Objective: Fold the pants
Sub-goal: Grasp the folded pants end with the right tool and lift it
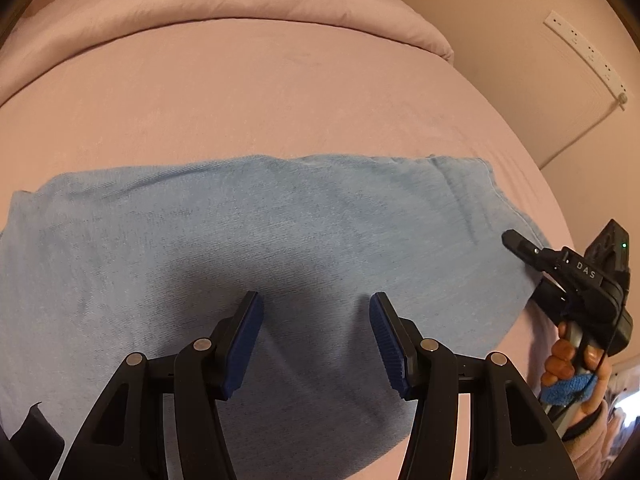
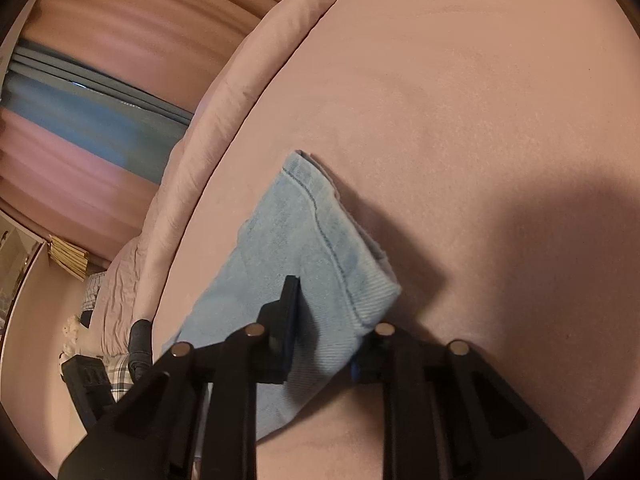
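Note:
Light blue denim pants [image 1: 240,232] lie folded into a wide band across the pink bed. My left gripper [image 1: 316,300] hovers open just above the middle of the band, its blue pads [image 1: 248,344] spread apart with nothing between them. At the band's right end, my right gripper [image 1: 524,264] grips the folded edge, held by a hand [image 1: 568,364]. In the right wrist view the pants [image 2: 312,232] run between the fingers of the right gripper [image 2: 324,320]. One finger [image 2: 286,320] lies on top of the cloth and the other is hidden under the seamed edge.
A pink sheet [image 1: 280,100] covers the bed, with a rolled pink duvet [image 1: 200,12] along the far side. A white power strip [image 1: 588,52] hangs on the wall to the right. Curtains [image 2: 100,40] and clutter stand beyond the bed's edge.

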{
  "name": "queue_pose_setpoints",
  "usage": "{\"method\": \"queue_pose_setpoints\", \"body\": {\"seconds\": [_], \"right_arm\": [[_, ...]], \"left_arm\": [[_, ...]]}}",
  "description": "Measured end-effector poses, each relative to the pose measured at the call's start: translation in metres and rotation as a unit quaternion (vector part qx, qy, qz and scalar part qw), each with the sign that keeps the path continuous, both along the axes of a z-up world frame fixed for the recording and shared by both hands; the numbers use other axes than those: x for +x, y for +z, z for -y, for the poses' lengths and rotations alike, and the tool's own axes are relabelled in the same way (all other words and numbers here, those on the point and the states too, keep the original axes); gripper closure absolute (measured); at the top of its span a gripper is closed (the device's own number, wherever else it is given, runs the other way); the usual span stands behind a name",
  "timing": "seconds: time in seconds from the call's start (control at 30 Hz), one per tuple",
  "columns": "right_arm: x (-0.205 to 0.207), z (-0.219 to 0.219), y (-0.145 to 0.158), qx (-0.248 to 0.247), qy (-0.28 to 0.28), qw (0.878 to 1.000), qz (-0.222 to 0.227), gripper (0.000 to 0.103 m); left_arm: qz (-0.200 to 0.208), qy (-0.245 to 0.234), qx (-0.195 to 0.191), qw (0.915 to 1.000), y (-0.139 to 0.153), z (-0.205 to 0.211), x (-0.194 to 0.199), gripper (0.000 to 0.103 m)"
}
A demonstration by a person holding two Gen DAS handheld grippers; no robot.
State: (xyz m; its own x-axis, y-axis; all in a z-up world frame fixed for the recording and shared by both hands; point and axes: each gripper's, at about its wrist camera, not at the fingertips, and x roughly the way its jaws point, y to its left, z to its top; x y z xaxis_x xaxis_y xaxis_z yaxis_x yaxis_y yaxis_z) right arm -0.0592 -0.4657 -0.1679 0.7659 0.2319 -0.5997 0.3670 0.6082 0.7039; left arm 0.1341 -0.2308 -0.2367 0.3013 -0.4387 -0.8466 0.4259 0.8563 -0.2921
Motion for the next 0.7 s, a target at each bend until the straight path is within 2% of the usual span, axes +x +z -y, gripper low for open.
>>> {"method": "queue_pose_setpoints", "body": {"seconds": [0.27,0.7], "right_arm": [[0.003,-0.001,0.011,-0.014,0.002,1.000,-0.007,0.086],[0.009,-0.015,0.047,-0.072,0.028,0.997,0.013,0.088]], "left_arm": [[0.001,-0.003,0.009,1.0000,-0.002,0.005,-0.001,0.047],[-0.018,0.013,-0.026,0.9994,-0.001,-0.005,0.004,0.047]]}}
